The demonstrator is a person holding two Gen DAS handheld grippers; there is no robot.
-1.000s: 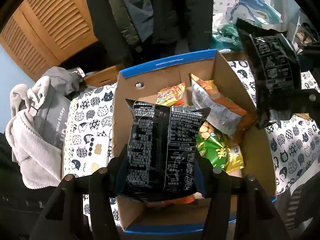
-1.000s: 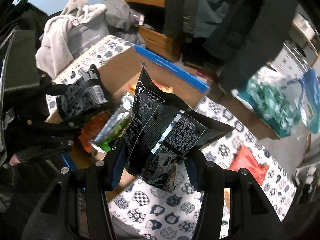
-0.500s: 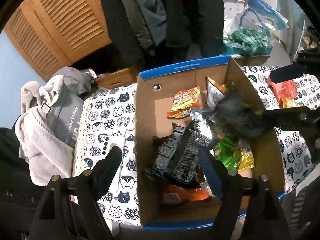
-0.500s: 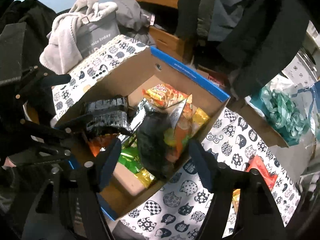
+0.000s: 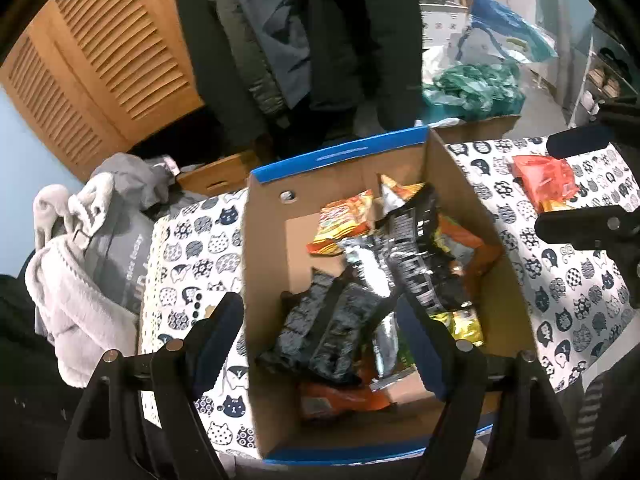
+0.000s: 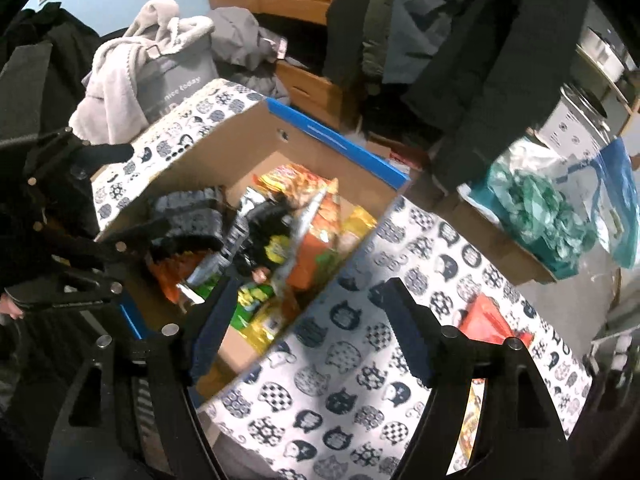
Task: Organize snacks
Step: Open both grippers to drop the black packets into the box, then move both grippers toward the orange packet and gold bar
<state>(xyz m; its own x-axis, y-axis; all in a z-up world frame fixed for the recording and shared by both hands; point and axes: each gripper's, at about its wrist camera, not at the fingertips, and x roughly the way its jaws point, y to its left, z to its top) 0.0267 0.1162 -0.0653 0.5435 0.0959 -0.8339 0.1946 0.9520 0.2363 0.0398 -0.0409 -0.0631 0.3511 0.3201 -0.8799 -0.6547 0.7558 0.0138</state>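
Both black packets (image 5: 328, 332) dropped into box (image 5: 264, 264) (blue-rimmed); jaws just opened, empty.

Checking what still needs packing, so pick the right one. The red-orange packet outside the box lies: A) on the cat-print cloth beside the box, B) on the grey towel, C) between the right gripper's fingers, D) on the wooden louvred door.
A: the red-orange packet lies flat on the cat-print cloth next to the cardboard box, with nothing gripping it.
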